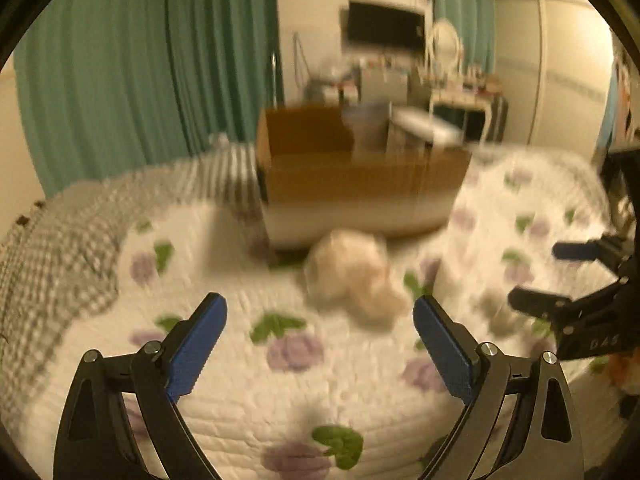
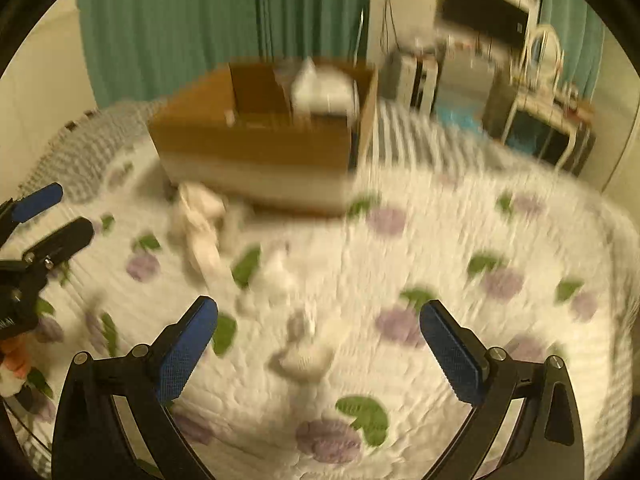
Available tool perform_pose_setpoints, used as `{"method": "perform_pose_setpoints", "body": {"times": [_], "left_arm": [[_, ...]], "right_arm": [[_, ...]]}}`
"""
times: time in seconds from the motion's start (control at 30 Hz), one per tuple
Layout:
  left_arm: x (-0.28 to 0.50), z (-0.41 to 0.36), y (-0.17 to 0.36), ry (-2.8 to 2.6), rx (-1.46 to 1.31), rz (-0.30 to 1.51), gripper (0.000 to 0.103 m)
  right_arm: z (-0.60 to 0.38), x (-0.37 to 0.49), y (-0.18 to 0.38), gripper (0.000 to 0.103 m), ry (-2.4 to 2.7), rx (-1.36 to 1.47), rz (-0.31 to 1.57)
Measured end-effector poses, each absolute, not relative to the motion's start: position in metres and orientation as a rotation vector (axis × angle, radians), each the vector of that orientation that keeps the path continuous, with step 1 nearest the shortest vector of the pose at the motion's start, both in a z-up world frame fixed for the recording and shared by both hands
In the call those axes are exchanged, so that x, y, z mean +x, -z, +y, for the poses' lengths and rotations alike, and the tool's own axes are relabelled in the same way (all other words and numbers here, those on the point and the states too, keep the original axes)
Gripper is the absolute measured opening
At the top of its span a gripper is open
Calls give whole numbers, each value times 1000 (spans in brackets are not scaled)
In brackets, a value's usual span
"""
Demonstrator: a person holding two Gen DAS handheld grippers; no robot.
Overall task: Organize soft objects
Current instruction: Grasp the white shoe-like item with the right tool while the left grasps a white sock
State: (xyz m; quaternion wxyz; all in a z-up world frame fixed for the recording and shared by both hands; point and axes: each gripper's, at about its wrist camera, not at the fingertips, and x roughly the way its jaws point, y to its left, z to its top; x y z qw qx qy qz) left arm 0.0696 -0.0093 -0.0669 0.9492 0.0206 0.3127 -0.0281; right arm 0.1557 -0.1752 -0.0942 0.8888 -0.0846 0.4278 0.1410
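Approach step: both grippers, left [image 1: 320, 316] and right [image 2: 319, 318], gaping, empty; next, close on centre-frame toy [image 1: 354, 278], then box [image 1: 360, 184].

Your left wrist camera looks forward between its tool's fingers, low over the floral quilt [image 1: 280, 392], facing the cardboard box [image 1: 360, 184] straight on. Your right wrist camera sits equally low but further right, seeing the same box [image 2: 256, 148] at an angle. Both views share the quilt, box, green curtains [image 1: 132, 72] and each other's tool at the frame edge.
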Motion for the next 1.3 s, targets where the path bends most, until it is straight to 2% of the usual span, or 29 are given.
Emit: {"method": "perform_pose_setpoints", "body": {"times": [0.2, 0.37, 0.5, 0.53, 0.57, 0.67, 1.03, 1.23, 1.27, 1.3], "left_arm": [[83, -17, 109, 83, 58, 774, 96], [85, -15, 117, 79, 45, 805, 96], [84, -14, 114, 88, 35, 800, 96], [83, -13, 114, 85, 35, 793, 96], [83, -13, 113, 83, 36, 788, 96], [82, -13, 111, 75, 38, 787, 96], [93, -61, 80, 192, 45, 765, 95], [127, -106, 95, 194, 63, 829, 94], [132, -112, 101, 203, 67, 844, 92], [137, -118, 107, 213, 69, 853, 85]], "right_arm": [[-184, 170, 124, 94, -278, -142, 988], [-182, 175, 141, 64, -273, -140, 1039], [-179, 176, 145, 52, -302, -120, 1058], [-179, 177, 146, 41, -304, -119, 1062], [-179, 177, 147, 35, -304, -122, 1064], [-178, 173, 144, 31, -302, -125, 1053], [-204, 186, 91, 31, -312, -60, 936], [-226, 212, 73, 31, -319, -124, 904], [-228, 218, 76, 31, -326, -137, 910], [-231, 224, 80, 31, -325, -150, 917]]}}
